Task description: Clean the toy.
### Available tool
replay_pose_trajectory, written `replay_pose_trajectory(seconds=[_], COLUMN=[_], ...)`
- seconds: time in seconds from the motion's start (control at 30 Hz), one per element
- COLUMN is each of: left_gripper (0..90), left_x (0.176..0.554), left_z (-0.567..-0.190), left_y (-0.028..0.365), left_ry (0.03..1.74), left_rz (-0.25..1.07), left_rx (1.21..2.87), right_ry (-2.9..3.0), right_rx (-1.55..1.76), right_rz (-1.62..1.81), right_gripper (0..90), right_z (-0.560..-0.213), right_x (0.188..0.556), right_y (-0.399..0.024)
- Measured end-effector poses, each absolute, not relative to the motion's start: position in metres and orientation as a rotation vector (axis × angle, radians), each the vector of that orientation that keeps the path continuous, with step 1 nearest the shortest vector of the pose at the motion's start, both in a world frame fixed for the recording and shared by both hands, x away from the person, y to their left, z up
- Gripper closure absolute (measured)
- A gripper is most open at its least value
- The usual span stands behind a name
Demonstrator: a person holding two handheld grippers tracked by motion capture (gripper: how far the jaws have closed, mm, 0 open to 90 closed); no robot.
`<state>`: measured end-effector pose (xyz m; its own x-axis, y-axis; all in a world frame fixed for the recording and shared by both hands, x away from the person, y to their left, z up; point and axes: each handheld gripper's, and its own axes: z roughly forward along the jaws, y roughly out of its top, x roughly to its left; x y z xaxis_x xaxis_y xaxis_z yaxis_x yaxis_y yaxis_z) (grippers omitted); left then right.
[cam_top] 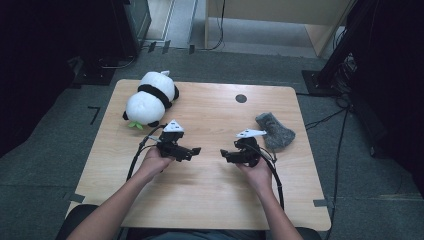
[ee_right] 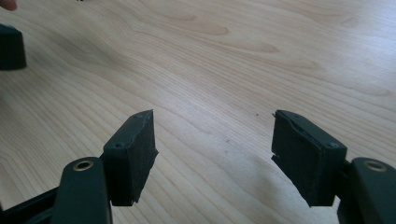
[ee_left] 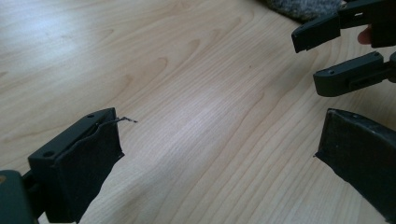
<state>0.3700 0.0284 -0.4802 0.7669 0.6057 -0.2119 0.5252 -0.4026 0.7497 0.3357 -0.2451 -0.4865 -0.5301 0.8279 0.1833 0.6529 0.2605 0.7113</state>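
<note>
Each black gripper, left gripper (cam_top: 196,150) and right gripper (cam_top: 225,154), carries a grey three-cornered plate on top and trails a black cable over the table (cam_top: 210,210). Jaws are flat-faced, with dark pads (ee_right: 140,154) and recessed screws. Forearms are bare.

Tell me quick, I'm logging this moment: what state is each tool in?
Left tool: open, nothing between its jaws, bare wooden table ahead.
Right tool: open, holding nothing.

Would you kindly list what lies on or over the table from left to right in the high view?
Panda plush toy → left gripper → right gripper → grey cloth.
</note>
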Motion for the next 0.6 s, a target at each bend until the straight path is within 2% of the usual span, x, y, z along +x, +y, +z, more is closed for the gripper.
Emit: replay_pose_trajectory(seconds=[0.6], left_gripper=[0.0], left_x=[0.369], left_z=[-0.513], left_y=[0.006], left_ry=[0.832], left_rz=[0.113], left_rx=[2.236], right_ry=[2.305], right_rx=[1.338], right_rz=[1.013], right_gripper=[31.6], right_z=[-0.513], right_x=[0.336], right_y=[-0.220])
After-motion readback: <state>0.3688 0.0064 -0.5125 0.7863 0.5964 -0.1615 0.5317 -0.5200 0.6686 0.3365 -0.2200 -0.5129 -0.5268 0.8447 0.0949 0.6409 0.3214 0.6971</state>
